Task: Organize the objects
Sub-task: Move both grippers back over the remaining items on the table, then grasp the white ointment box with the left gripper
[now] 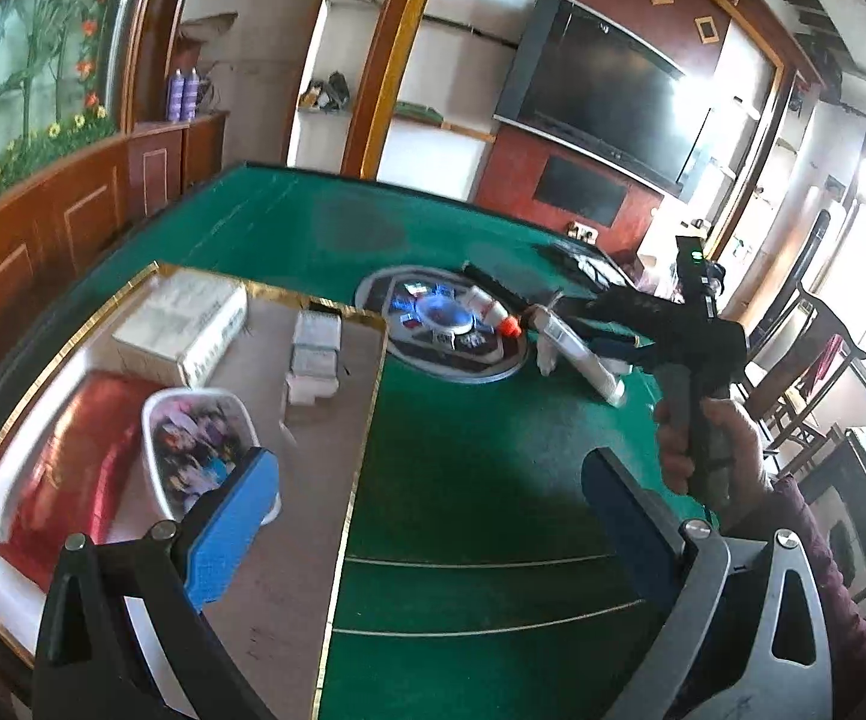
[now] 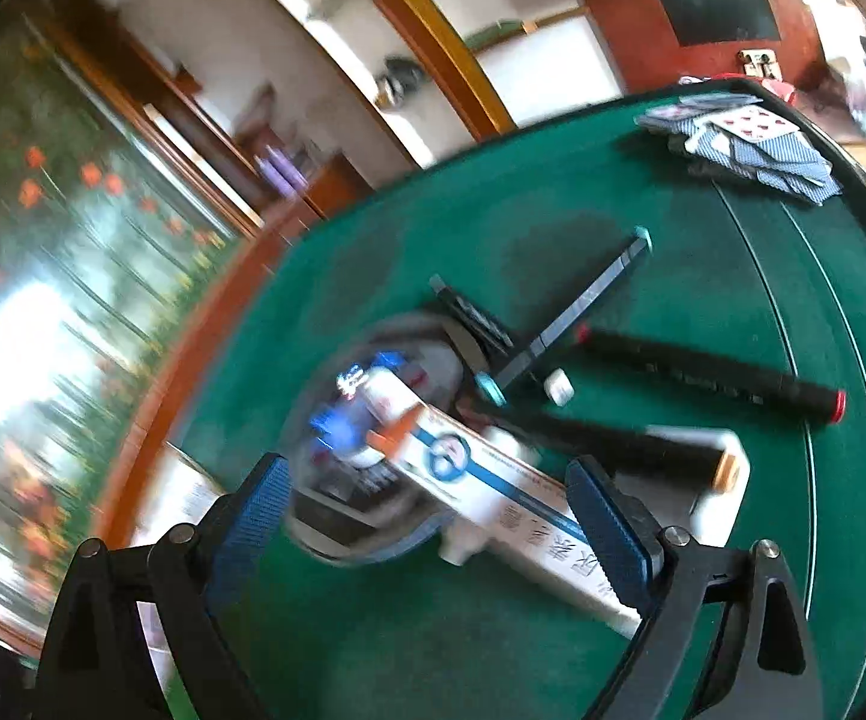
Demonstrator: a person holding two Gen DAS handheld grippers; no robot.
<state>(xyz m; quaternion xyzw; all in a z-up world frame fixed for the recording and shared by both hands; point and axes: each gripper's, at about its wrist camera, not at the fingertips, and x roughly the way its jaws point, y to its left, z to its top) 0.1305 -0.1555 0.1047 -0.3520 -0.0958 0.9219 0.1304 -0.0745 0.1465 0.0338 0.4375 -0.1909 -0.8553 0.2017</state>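
The right tongs (image 2: 426, 516) hang wide apart over a long white box (image 2: 493, 498) lying at the green tabletop's (image 2: 643, 630) centre, a black marker (image 2: 715, 375) at two o'clock. The left tongs (image 1: 426, 510), equally wide and empty, hover beside a gold-edged tray (image 1: 324, 480) holding a tub (image 1: 198, 444) at nine o'clock.

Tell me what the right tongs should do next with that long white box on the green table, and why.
Probably ease forward and down, then close. The right tongs are open, and the long white box lies slanted between the blue pads but does not look gripped yet. Once held, it could go to the tray where other boxes already sit.
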